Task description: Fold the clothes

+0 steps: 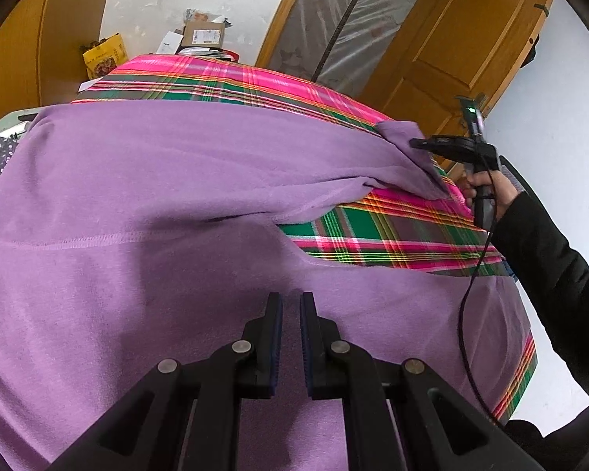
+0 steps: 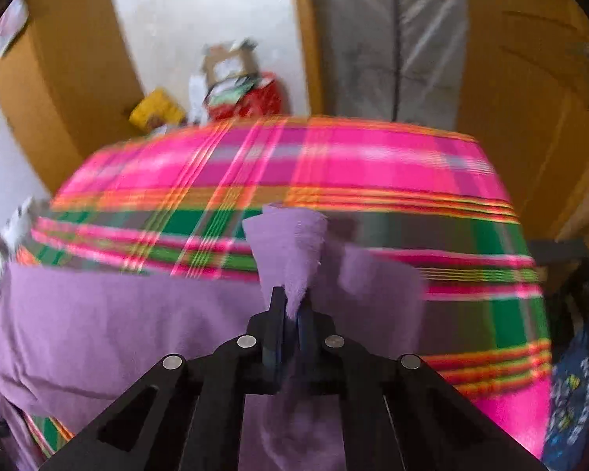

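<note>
1. Left wrist view: the purple garment (image 1: pixel 145 180) lies spread over the plaid cloth (image 1: pixel 224 82) that covers the desk. My left gripper (image 1: pixel 291 306) hovers over the near part of it. Its jaws stand a little apart, and I see only flat fabric through the gap, so I read them as open and holding nothing.

2. This view alone shows my right gripper (image 1: pixel 416 143) from the side, far right, biting the garment's lifted corner, with the hand (image 1: pixel 487 192) and cable (image 1: pixel 467 294) behind it. It also shows the slack fold trailing from that corner.

3. Right wrist view: the right gripper (image 2: pixel 292 306) is closed on the garment (image 2: pixel 110 314); a purple peak stands up from between the jaws. The picture is blurred, so I cannot judge how deep the bite is.

4. Only this view confirms fabric between the pads. It does not show the left gripper.

5. To do the fold well, I would carry the corner across low and evenly, pin the near fabric with the left gripper, and keep the cable off the cloth.
</note>
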{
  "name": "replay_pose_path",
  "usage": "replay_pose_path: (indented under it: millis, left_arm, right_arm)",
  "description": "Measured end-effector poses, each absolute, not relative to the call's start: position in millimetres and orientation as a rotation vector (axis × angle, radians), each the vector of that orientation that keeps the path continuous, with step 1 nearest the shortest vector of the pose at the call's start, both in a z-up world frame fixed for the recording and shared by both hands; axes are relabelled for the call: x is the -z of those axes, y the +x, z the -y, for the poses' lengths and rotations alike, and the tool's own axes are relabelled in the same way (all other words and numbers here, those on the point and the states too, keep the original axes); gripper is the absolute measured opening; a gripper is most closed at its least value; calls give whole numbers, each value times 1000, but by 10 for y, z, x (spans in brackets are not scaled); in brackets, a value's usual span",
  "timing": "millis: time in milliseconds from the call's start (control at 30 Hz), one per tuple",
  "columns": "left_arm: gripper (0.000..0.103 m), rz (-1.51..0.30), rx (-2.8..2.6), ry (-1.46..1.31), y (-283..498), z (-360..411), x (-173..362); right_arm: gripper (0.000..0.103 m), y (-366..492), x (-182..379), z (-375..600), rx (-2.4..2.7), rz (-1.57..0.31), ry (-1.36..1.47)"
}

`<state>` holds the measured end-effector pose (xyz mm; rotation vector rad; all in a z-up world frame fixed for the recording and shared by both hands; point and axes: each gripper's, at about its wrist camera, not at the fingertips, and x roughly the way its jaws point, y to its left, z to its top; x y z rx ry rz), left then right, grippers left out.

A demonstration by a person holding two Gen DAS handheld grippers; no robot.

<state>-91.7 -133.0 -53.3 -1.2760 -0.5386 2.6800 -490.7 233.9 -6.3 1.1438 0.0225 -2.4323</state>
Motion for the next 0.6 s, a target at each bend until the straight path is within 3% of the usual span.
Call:
replay_pose_path:
  millis: [333,600]
  left_arm:
    - [9,536,-2670,-1258,-908,1297,515]
    - [9,529,-2659,-1263,-954,1245,525]
  right_arm:
    - [5,-4764,-203,-3916,2599,677,1052]
    - [8,-4538,262,-4302,2526,934,1203]
